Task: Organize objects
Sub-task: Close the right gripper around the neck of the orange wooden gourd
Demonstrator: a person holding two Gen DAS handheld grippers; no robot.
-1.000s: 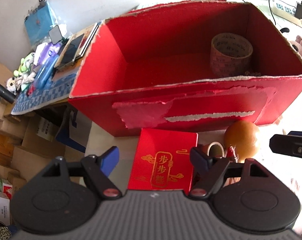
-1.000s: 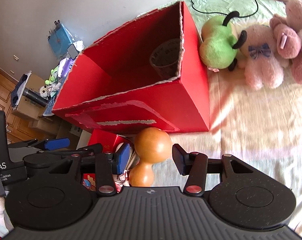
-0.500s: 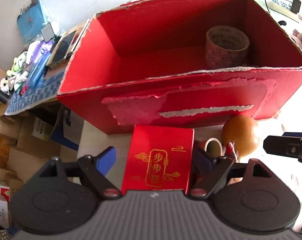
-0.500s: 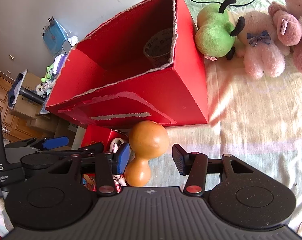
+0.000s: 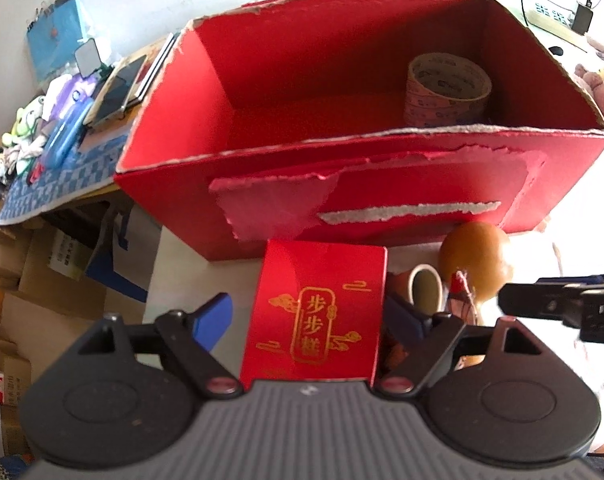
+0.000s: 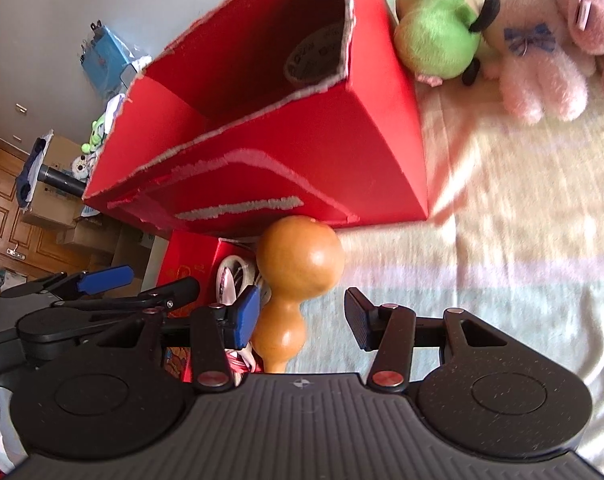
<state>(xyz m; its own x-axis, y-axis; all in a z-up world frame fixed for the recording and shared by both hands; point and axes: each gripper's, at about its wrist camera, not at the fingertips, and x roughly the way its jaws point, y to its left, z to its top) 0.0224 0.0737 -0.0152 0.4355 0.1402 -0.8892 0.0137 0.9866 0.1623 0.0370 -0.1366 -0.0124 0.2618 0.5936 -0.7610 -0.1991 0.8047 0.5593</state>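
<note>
Red box [image 5: 342, 200] looms nearer; left hand-held gripper [image 5: 314, 316] spread astride gold-lettered red packet [image 5: 316, 316]; right hand-held gripper [image 6: 302, 316] spread around orange gourd [image 6: 298, 276].

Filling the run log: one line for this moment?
left gripper: jaws open around red packet | right gripper: open around gourd | tape roll in red box

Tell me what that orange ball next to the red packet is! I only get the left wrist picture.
Observer: It's a gourd: a big bulb and a smaller one, joined by a narrow waist.
Operator: Is the other gripper grabbing it?
Observer: Not yet. The right gripper has its fingers on either side of the waist, with a gap showing beside its right finger.
Operator: What's hiding past the box on that side?
Observer: A green plush toy lies right beside the red box.
</note>
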